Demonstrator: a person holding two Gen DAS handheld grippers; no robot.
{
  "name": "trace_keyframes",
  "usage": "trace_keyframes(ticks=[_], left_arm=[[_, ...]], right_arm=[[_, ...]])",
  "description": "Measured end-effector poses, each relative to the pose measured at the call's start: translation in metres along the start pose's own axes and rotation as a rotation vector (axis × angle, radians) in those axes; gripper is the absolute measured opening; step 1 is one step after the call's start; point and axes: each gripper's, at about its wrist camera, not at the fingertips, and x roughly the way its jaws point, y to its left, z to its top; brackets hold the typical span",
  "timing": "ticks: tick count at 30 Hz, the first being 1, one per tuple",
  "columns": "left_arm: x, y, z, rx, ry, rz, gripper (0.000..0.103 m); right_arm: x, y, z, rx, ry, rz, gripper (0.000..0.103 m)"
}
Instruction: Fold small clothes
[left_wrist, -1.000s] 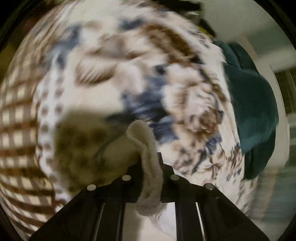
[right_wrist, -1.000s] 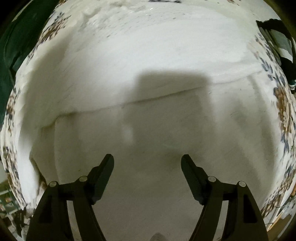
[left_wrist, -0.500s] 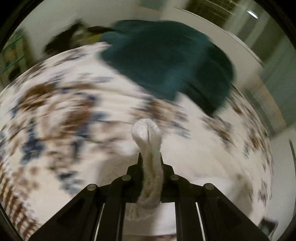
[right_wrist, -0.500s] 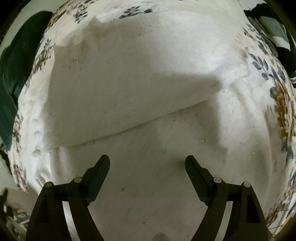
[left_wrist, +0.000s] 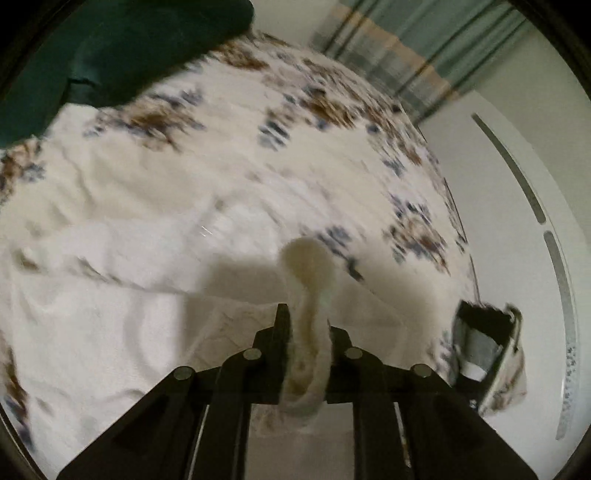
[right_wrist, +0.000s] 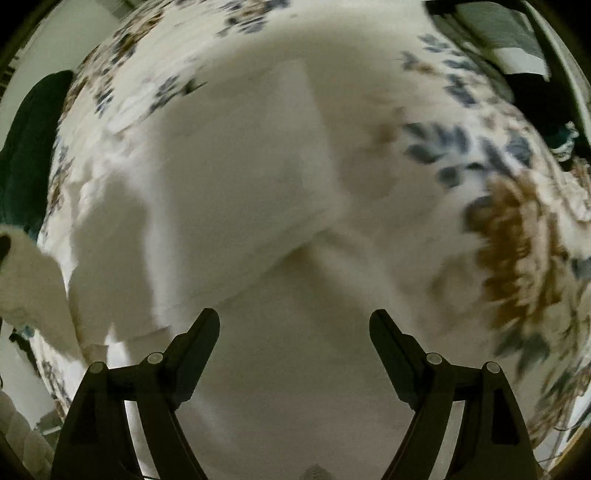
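A white fleecy garment (right_wrist: 236, 192) lies partly folded on a floral bedspread (right_wrist: 517, 229); one layer lies over another with a slanting edge. In the left wrist view the garment (left_wrist: 110, 280) spreads over the lower left. My left gripper (left_wrist: 306, 325) is shut on a bunched cream edge of the garment (left_wrist: 310, 280) that stands up between the fingers. My right gripper (right_wrist: 295, 325) is open and empty, just above the garment's near part.
A dark green cloth (left_wrist: 122, 48) lies at the far left of the bed, also seen in the right wrist view (right_wrist: 29, 147). A dark and grey cloth pile (left_wrist: 484, 339) sits at the bed's right edge. A white wall and striped curtain (left_wrist: 417, 62) stand beyond.
My left gripper has swung to the right with the cream edge held, so the green cloth slid to the upper left. My right gripper has stayed open and drawn back; the garment's fold edge now slants.
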Motion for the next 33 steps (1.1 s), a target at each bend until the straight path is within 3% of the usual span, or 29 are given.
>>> trace_keyframes(ticks=[1, 4, 6, 8, 11, 15, 17, 19, 20, 22, 23, 25, 29, 33], left_arm=[[0.000, -0.003, -0.002, -0.006, 0.008, 0.004, 0.016], [-0.008, 0.002, -0.006, -0.014, -0.031, 0.074, 0.043], [-0.027, 0.018, -0.007, 0.003, -0.097, 0.160, 0.084], [-0.042, 0.035, -0.010, 0.009, -0.151, 0.247, 0.093], [-0.066, 0.083, -0.017, -0.017, -0.170, 0.385, 0.093], [-0.100, 0.163, -0.038, -0.164, -0.129, 0.501, 0.093], [-0.114, 0.196, -0.050, -0.237, -0.112, 0.558, 0.093], [-0.127, 0.221, -0.061, -0.291, -0.110, 0.602, 0.093], [-0.133, 0.233, -0.065, -0.314, -0.110, 0.626, 0.093], [-0.137, 0.246, -0.069, -0.341, -0.118, 0.654, 0.093], [-0.137, 0.250, -0.070, -0.347, -0.122, 0.661, 0.093], [-0.133, 0.252, -0.068, -0.346, -0.128, 0.662, 0.093], [-0.121, 0.248, -0.053, -0.315, -0.137, 0.634, 0.093], [-0.094, 0.233, -0.028, -0.268, -0.125, 0.572, 0.093]], right_arm=[[-0.002, -0.007, 0.002, 0.003, 0.002, 0.001, 0.085], [-0.011, -0.029, 0.011, 0.003, 0.010, 0.010, 0.085], [-0.016, -0.030, 0.016, 0.005, 0.024, 0.049, 0.085], [-0.023, -0.030, 0.014, -0.002, 0.034, 0.105, 0.085], [-0.023, 0.003, 0.020, -0.057, 0.048, 0.196, 0.085], [-0.008, 0.066, 0.033, -0.211, 0.055, 0.240, 0.085], [0.010, 0.095, 0.038, -0.285, 0.057, 0.197, 0.085], [0.041, 0.124, 0.046, -0.345, 0.073, 0.093, 0.082], [0.050, 0.131, 0.046, -0.354, 0.087, 0.066, 0.076], [0.063, 0.142, 0.045, -0.371, 0.112, 0.021, 0.022], [0.058, 0.145, 0.044, -0.378, 0.081, 0.011, 0.013], [0.041, 0.146, 0.042, -0.382, 0.005, 0.008, 0.007], [-0.012, 0.129, 0.047, -0.352, -0.127, 0.006, 0.006], [-0.027, 0.088, 0.074, -0.288, -0.133, -0.057, 0.006]])
